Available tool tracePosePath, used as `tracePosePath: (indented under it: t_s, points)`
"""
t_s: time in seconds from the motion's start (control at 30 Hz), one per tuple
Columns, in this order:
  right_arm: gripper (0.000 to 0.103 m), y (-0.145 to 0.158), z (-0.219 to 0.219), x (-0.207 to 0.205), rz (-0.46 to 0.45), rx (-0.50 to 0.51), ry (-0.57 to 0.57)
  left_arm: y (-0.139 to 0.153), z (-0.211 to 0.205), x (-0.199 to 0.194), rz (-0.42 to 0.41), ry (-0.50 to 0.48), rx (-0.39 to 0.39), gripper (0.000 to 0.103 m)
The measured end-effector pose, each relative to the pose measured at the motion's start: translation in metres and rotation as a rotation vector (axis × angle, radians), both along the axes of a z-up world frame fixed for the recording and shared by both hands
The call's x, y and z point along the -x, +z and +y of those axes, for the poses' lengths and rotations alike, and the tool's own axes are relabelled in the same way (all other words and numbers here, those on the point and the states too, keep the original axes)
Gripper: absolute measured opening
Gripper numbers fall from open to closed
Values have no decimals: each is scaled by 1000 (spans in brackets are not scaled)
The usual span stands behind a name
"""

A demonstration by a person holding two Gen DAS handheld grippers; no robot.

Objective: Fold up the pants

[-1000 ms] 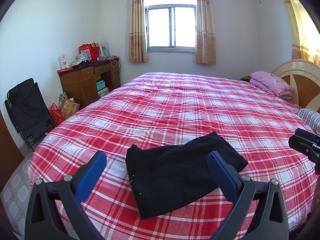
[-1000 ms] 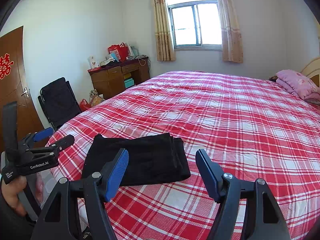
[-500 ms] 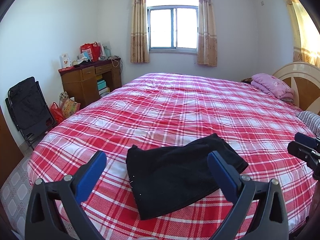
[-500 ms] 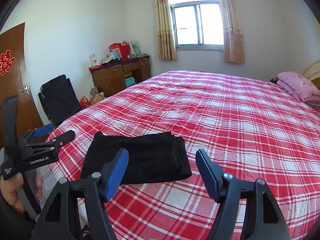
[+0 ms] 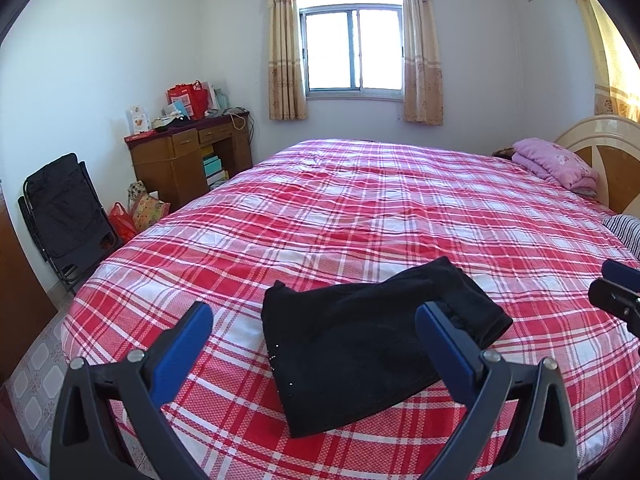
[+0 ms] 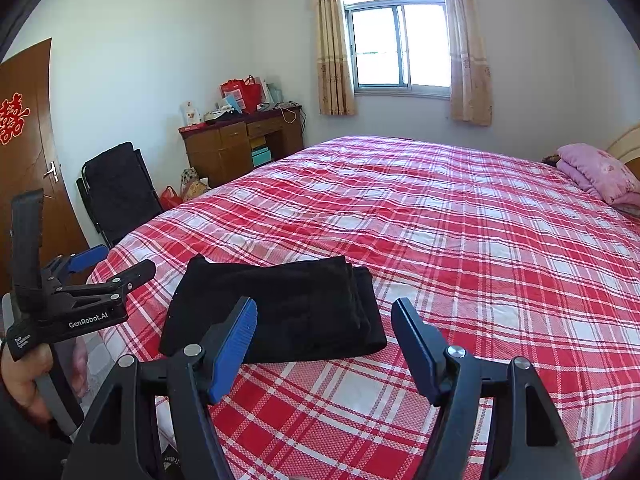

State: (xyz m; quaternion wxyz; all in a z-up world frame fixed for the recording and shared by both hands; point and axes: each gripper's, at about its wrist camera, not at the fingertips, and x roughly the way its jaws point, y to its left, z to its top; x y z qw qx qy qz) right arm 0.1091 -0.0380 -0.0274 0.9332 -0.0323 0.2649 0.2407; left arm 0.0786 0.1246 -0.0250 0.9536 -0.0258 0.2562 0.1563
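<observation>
The black pants [image 5: 368, 344] lie folded into a compact rectangle on the near part of the red plaid bed [image 5: 380, 208]; they also show in the right wrist view [image 6: 280, 308]. My left gripper [image 5: 314, 334] is open and empty, held above the bed's near edge with the pants between and beyond its fingers. My right gripper [image 6: 324, 326] is open and empty, held above the bed just right of the pants. The left gripper also shows in the right wrist view [image 6: 106, 266], off the bed's left corner. The tip of the right gripper shows in the left wrist view [image 5: 616, 294].
A pink folded quilt [image 5: 556, 162] lies by the headboard [image 5: 600, 148] at the far right. A wooden desk [image 5: 192, 160] with clutter, a black folding chair [image 5: 64, 216] and bags [image 5: 140, 212] stand left of the bed. A brown door [image 6: 28, 152] is at the left.
Both grippers have drifted slightly back and up from the pants, staying open. The pants have not moved.
</observation>
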Motion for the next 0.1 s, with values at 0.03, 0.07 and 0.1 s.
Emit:
tracePosePath:
  t_s: [0.03,0.07,0.1]
  points:
    - [71,-1,0,0,1,2,0,0,0,0,-3,-5,2,103]
    - [71,-1,0,0,2,3,1,0,0,0,-2,-8,1,103]
    - [71,-1,0,0,3,3,1,-1,-1,-1,1,-8,-1,103]
